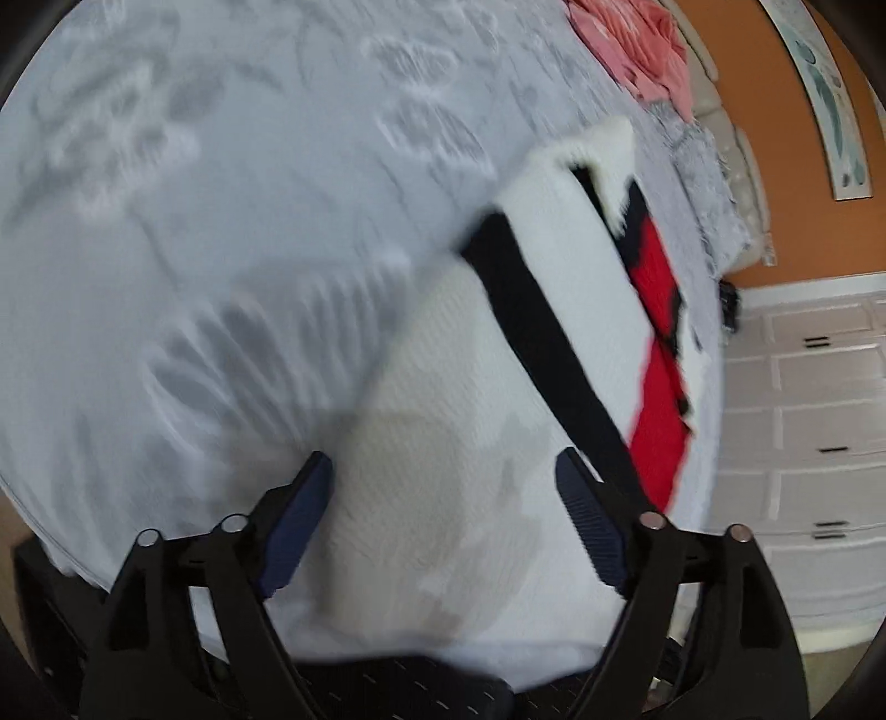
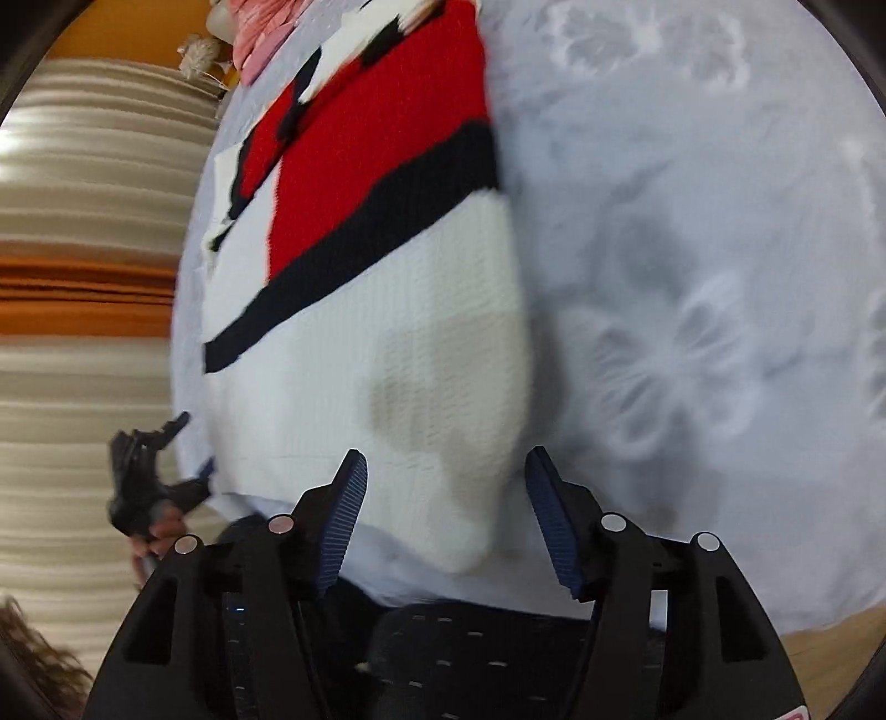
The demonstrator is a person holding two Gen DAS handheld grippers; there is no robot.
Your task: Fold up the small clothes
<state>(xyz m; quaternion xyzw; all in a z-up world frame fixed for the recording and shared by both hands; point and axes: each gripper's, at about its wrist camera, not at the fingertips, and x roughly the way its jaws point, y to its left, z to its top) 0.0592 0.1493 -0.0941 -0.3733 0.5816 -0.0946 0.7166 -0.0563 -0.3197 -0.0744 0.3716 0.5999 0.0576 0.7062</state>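
Both tongs stand spread with nothing between the pads: left tongs (image 1: 443,531) and right tongs (image 2: 446,523), each poised over the near white hem of the knit garment (image 2: 376,310). It lies flat on the pale flowered bed cover (image 1: 221,221), red and black panels at its far end, one side apparently turned in. Judged stage: partly folded, hem-to-top fold outstanding. Pink clothes (image 1: 642,50) wait beyond, unfolded

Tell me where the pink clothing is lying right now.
The pink clothing lies bunched at the far end of the bedspread, beyond the red, white and black sweater; it is top right in the left wrist view, top left in the right.
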